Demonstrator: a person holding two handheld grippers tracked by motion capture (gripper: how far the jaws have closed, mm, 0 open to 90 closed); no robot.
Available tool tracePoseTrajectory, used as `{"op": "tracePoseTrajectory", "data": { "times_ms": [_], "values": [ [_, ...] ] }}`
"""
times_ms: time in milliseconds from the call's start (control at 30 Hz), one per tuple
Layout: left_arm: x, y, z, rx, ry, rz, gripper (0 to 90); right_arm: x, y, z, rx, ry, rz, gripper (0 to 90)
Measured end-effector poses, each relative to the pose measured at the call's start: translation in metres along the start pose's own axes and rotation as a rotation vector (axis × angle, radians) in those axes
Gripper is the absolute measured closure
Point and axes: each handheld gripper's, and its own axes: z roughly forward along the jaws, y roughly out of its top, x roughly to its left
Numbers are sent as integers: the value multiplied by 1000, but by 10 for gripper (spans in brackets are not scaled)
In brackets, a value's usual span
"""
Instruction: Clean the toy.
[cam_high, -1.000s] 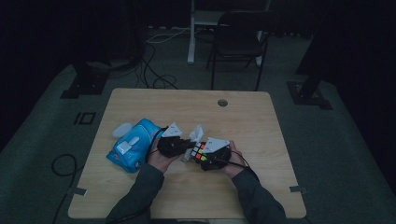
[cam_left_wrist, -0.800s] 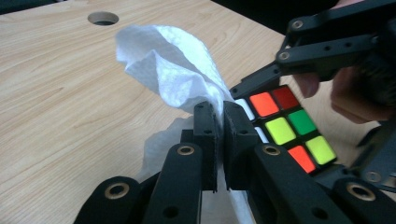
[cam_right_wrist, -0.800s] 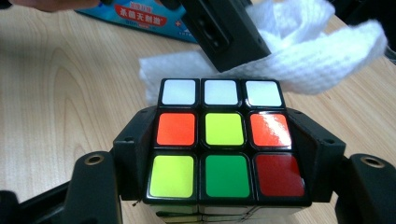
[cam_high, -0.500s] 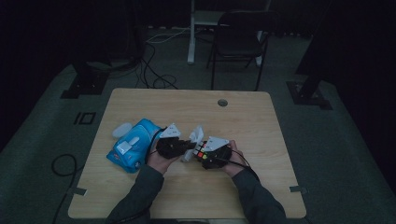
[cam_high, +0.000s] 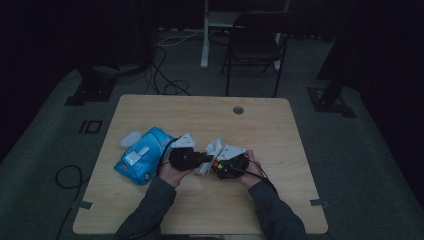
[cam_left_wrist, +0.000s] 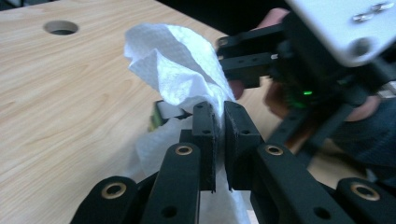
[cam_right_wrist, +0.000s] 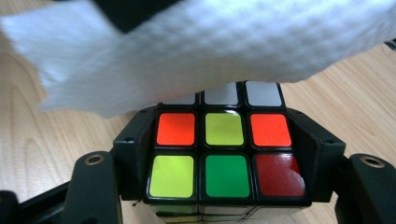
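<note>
Already the left tool (cam_left_wrist: 219, 135) pinches the tissue (cam_left_wrist: 177, 70) at mid-frame, draped over the cube (cam_right_wrist: 224, 154) clamped in the right tool (cam_right_wrist: 224, 186). Wiping hard could tear the tissue or twist the cube loose onto the desk (cam_high: 200, 115).

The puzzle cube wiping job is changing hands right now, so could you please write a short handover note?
Left gripper: shut on the white paper towel.
Right gripper: shut on the puzzle cube, held over the table.
The towel is draped over the cube's top face.
The blue wipes pack lies at the left.
Done: cube and towel both gripped, towel on cube.
Left: probably wiping the faces; how many are already wiped can't be told.
</note>
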Motion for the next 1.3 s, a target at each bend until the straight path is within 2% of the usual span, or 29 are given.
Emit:
{"op": "tracePoseTrajectory", "data": {
  "times_ms": [167, 367, 600, 800, 933, 1300],
  "values": [
    [8, -7, 2, 26, 85, -18, 839, 3, 3, -7, -43, 28, -21, 338],
    [11, -11, 7, 46, 106, -19, 840, 5, 7, -12, -70, 50, -36, 338],
    [13, -16, 14, 76, 115, -27, 843, 6, 8, -14, -91, 67, -39, 338],
    [16, -23, 21, 118, 109, -32, 845, 3, 10, -17, -108, 67, -18, 338],
    [15, -24, 22, 127, 111, -30, 846, 1, 9, -18, -110, 64, -8, 338],
    [10, -24, 15, 100, 100, -26, 847, -1, 6, -15, -95, 56, 8, 338]
  ]
}}
